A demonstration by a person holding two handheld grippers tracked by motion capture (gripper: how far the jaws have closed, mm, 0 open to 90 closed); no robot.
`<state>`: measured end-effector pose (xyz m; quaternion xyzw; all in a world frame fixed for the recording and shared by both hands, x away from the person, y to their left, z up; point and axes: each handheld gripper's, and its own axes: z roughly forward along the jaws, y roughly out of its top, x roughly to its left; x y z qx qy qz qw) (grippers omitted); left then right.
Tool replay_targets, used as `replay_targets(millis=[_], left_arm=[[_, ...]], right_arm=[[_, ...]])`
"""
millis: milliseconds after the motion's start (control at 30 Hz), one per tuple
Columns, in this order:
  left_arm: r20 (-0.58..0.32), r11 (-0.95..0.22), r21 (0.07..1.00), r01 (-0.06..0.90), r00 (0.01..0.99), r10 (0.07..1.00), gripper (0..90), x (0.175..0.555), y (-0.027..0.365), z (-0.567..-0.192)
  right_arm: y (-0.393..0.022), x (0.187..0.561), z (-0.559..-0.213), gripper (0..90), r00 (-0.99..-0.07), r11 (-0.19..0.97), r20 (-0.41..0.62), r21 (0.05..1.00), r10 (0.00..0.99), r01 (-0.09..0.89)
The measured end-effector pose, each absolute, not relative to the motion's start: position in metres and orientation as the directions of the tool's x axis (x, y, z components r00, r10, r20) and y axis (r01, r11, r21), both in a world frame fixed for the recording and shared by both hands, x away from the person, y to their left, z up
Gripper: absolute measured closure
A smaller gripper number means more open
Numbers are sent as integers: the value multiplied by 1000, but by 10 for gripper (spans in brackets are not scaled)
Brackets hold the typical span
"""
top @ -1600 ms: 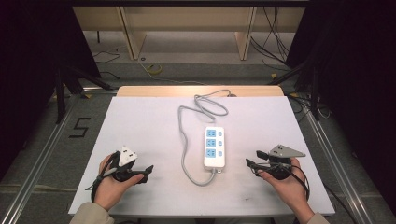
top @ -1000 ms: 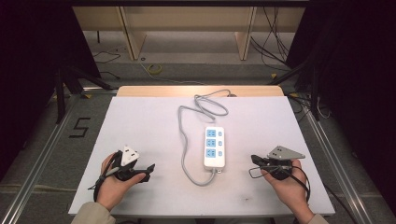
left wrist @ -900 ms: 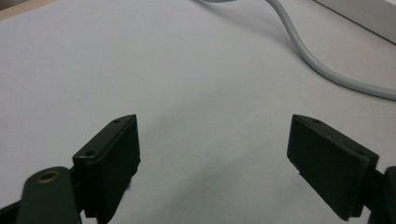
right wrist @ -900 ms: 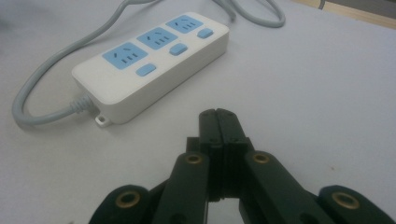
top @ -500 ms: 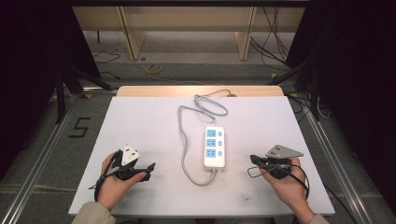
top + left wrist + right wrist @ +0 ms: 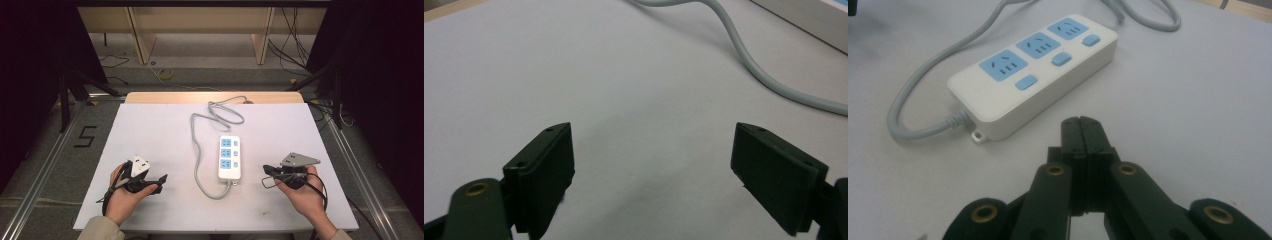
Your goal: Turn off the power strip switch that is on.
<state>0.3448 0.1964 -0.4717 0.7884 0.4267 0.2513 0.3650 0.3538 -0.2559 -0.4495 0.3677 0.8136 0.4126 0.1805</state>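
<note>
A white power strip [image 6: 229, 157] with three blue sockets lies in the middle of the white table [image 6: 150, 130]. Its grey cable [image 6: 196, 150] loops from its near end up toward the far edge. In the right gripper view the strip [image 6: 1033, 75] lies just ahead and left of my right gripper [image 6: 1083, 122], whose jaws are shut together on nothing. From above, that right gripper [image 6: 266, 170] rests right of the strip, pointing at its near end. My left gripper [image 6: 161, 180] sits at the near left, aimed toward the cable. Its jaws [image 6: 651, 135] stand wide open over bare table, with the cable [image 6: 764, 75] beyond.
The table's wooden far edge [image 6: 215, 96] borders a floor strewn with cables. Metal rails [image 6: 45, 165] run along both sides of the table. Bare tabletop stretches left of the cable and right of the strip.
My right gripper has edged a little to the left, toward the strip's near end. The left gripper and the strip have stayed where they were.
</note>
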Motion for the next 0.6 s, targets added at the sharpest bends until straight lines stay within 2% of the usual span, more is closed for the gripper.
replay_targets(millis=[600], left_arm=[[97,-381,788,483,513,853,174,345,192,-471]], right_arm=[[-245,361,-444,900,-686,423,9,781,728,459]])
